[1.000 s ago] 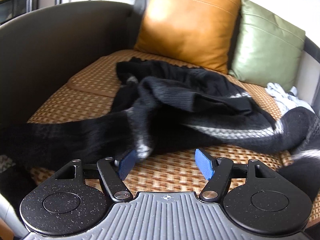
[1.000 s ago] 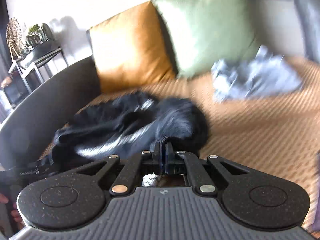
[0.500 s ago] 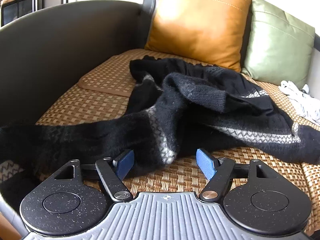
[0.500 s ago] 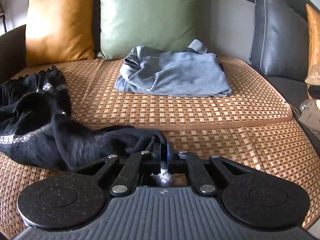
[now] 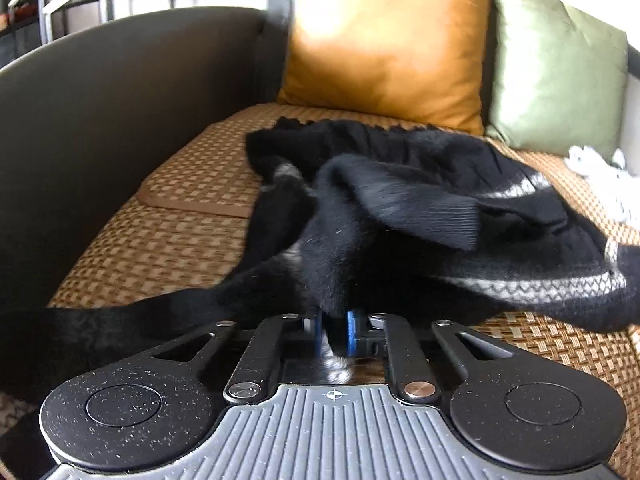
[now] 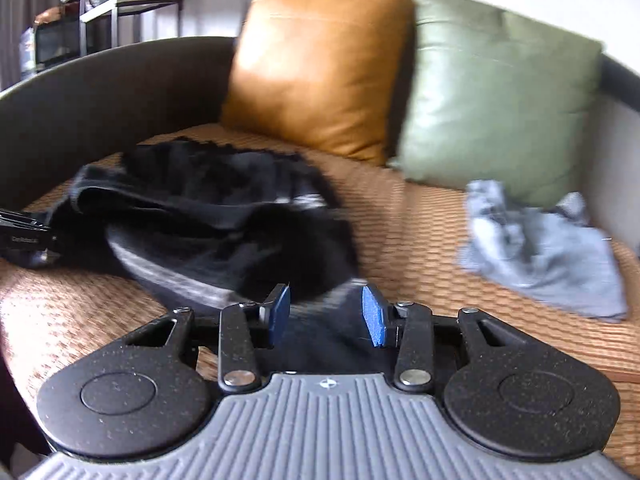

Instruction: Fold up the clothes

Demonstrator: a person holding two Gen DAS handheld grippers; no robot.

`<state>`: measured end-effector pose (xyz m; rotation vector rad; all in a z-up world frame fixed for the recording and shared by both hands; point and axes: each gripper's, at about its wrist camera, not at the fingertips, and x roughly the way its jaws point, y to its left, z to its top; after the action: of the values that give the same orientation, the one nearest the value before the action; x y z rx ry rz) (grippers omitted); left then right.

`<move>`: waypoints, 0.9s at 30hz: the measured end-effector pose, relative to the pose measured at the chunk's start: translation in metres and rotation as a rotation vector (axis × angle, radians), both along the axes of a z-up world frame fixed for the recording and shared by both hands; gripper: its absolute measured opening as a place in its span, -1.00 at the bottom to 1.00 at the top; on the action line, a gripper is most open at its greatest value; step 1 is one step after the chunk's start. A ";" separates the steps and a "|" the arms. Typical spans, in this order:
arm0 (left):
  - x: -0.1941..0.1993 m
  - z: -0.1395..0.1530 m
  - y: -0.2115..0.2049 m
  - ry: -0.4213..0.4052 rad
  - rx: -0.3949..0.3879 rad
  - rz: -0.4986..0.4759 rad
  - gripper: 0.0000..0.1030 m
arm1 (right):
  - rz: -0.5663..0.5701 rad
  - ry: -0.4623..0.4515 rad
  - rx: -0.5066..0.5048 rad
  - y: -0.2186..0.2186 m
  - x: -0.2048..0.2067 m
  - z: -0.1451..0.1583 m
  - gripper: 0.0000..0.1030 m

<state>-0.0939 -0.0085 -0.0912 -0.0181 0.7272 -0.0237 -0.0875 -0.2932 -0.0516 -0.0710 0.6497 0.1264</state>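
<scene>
A black knit sweater (image 5: pixel 420 208) with grey-white pattern bands lies crumpled on the woven sofa mat (image 5: pixel 168 240). My left gripper (image 5: pixel 334 334) is shut on a fold of the black sweater near the front edge. In the right wrist view the sweater (image 6: pixel 224 224) lies to the left. My right gripper (image 6: pixel 326 314) is open, with a part of the sweater lying between its blue pads (image 6: pixel 374 316). The left gripper's body shows at the far left of the right wrist view (image 6: pixel 24 236).
An orange cushion (image 5: pixel 388 40) and a green cushion (image 5: pixel 556 68) lean on the sofa back. A grey folded garment (image 6: pixel 536 248) lies at the right on the mat. The dark sofa arm (image 5: pixel 100 120) curves along the left. A metal shelf (image 6: pixel 100 20) stands behind.
My left gripper has closed on the sweater fold. My right gripper has opened and let go of the sweater, and swung left toward the cushions.
</scene>
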 end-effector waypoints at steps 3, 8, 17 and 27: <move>-0.004 0.002 0.015 -0.009 0.008 0.030 -1.00 | 0.032 0.017 0.030 0.014 0.012 -0.003 -0.14; -0.004 -0.002 0.042 0.019 -0.048 0.070 -0.91 | 0.038 0.036 0.100 0.025 0.037 -0.005 -0.14; -0.028 0.026 0.029 -0.045 -0.084 -0.002 0.31 | 0.032 0.054 0.189 0.027 0.057 -0.006 -0.14; -0.036 0.012 -0.033 0.002 -0.134 -0.202 0.37 | -0.026 0.102 0.341 0.020 0.085 -0.021 -0.14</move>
<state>-0.1299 -0.0417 -0.0789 -0.0733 0.7258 -0.2653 -0.0030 -0.2733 -0.0728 0.2742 0.7229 0.2153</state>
